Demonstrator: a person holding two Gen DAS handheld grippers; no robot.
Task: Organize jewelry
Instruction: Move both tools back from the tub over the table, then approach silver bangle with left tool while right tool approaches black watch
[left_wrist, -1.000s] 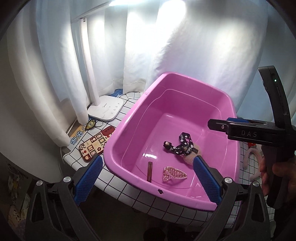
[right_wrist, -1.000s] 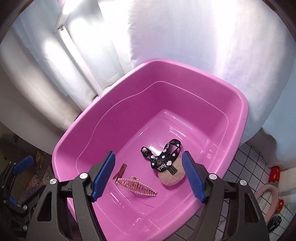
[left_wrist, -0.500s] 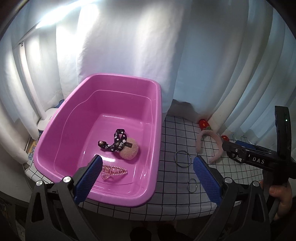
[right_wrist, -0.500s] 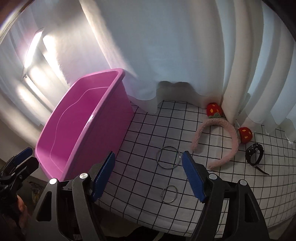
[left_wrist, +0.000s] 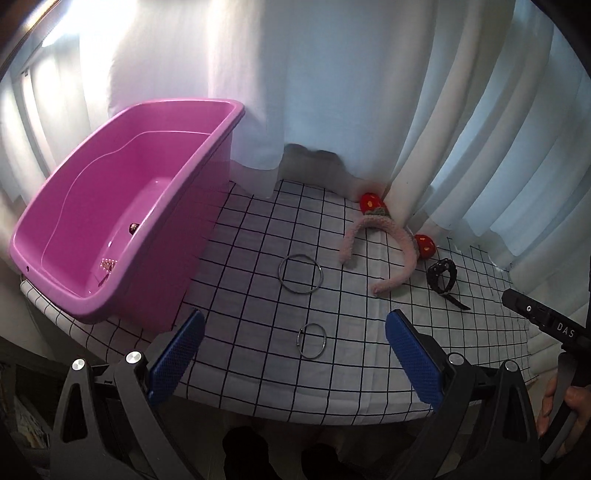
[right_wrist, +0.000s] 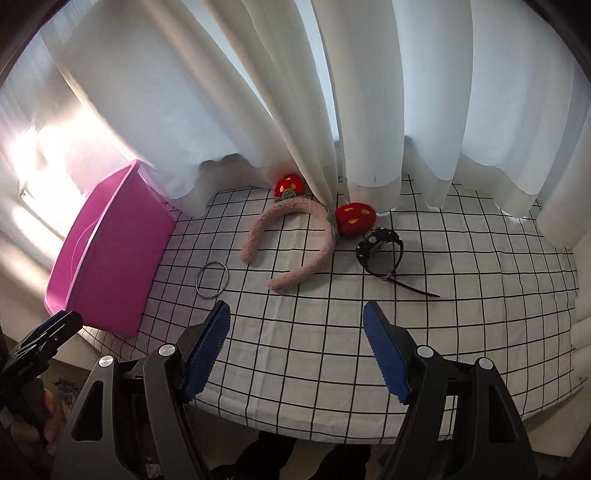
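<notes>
White curtains (right_wrist: 295, 92) hang along the far side, and the checked surface (left_wrist: 258, 369) now fills most of both views, where a second ago the claws were hanging over the tub. The pink tub (left_wrist: 122, 221) has slid to the left, sitting on the left end of the surface, with a pearl clip (left_wrist: 107, 264) just visible inside. To its right lies the fuzzy pink headband (right_wrist: 295, 240) with red strawberries, far side, against the curtains. Just right of that is a black watch (right_wrist: 380, 251). A large metal ring (left_wrist: 300, 274) lies between tub and headband; a small ring (left_wrist: 312, 340) lies nearer. The left claw (left_wrist: 293, 365) and right claw (right_wrist: 295, 347) both hang released, spread wide, holding nothing.
</notes>
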